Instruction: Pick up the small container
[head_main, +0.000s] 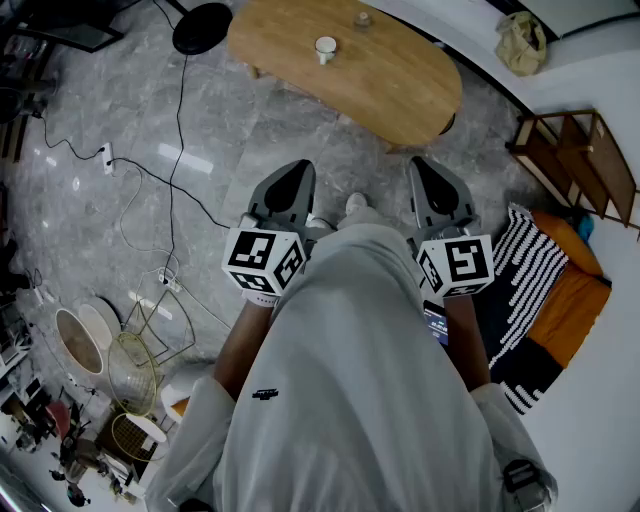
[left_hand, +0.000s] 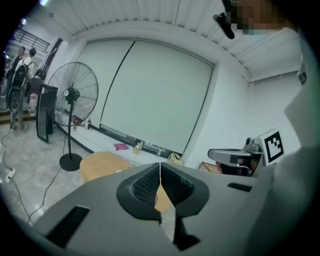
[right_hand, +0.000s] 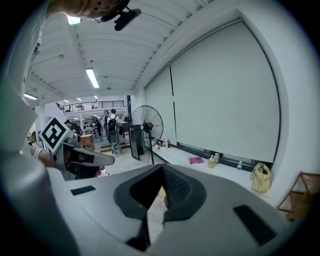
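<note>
A small white container (head_main: 325, 48) stands on the oval wooden table (head_main: 390, 80), far ahead of both grippers. A second small object (head_main: 362, 18) sits near the table's far edge. My left gripper (head_main: 296, 172) and right gripper (head_main: 425, 170) are held side by side in front of the person's body, over the grey floor and well short of the table. In the left gripper view the left gripper (left_hand: 160, 169) has its jaws together with nothing between them. The right gripper (right_hand: 162, 171) is likewise shut and empty. Part of the table (left_hand: 97, 165) shows beyond the left jaws.
A standing fan (left_hand: 72, 95) and its black base (head_main: 202, 27) are left of the table. Cables (head_main: 150, 180) trail over the floor at left. A wooden rack (head_main: 575, 160) and striped cushion (head_main: 530, 270) lie to the right. A beige bag (head_main: 522, 42) sits by the wall.
</note>
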